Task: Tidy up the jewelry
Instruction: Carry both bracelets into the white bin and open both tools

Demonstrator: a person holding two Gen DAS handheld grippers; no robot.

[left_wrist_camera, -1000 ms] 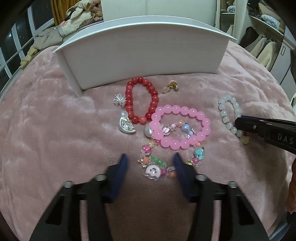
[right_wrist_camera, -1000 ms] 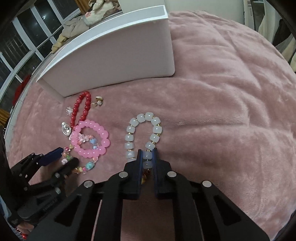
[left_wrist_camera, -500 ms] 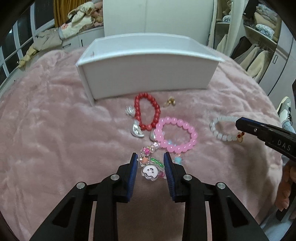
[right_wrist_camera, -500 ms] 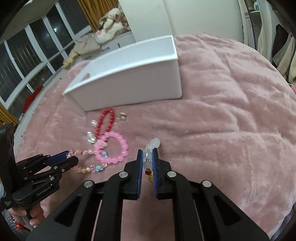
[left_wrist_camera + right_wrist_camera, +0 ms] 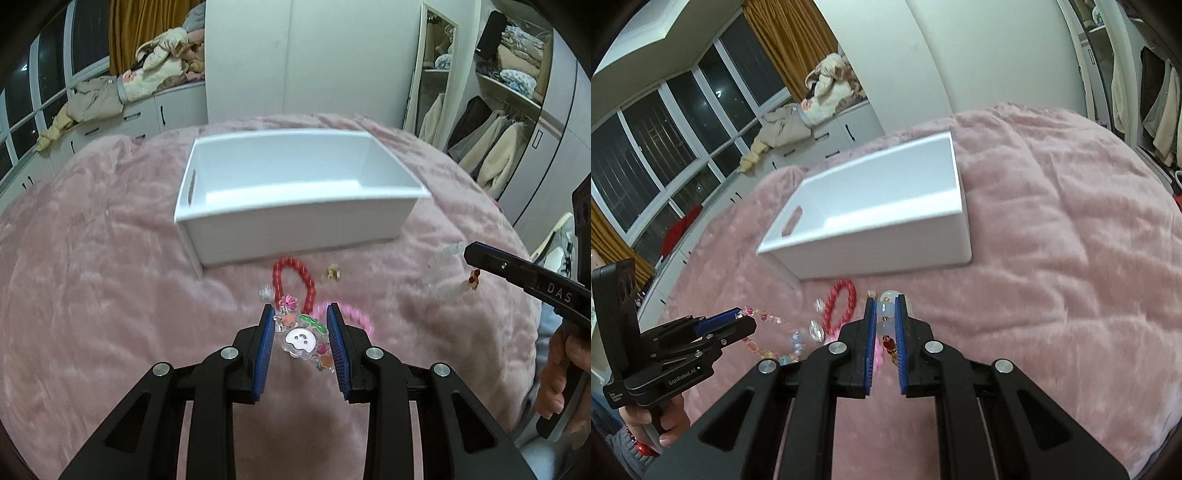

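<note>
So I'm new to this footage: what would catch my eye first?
Each gripper holds a bracelet lifted off the pink blanket: the left gripper grips a colourful charm bracelet, the right gripper a white bead bracelet. Behind them sits an open white box, with a red bead bracelet lying in front of it.

Charm bracelet (image 5: 303, 338) of mixed coloured beads with a white ghost-face charm hung clear of the bed, clamped between the jaws of the left gripper (image 5: 300, 334). White translucent bead bracelet (image 5: 441, 271) with a small red-and-gold charm hung likewise, pinched in the right gripper (image 5: 885, 326). Red bead bracelet (image 5: 293, 280) lay flat on the pink blanket (image 5: 92, 295) just before the white box (image 5: 295, 225); pink bead bracelet (image 5: 356, 315) beside it, partly hidden. Small gold piece (image 5: 333, 273) and silver piece (image 5: 265, 292) lay near the red one, blurred. Box stood open, upright.
</note>
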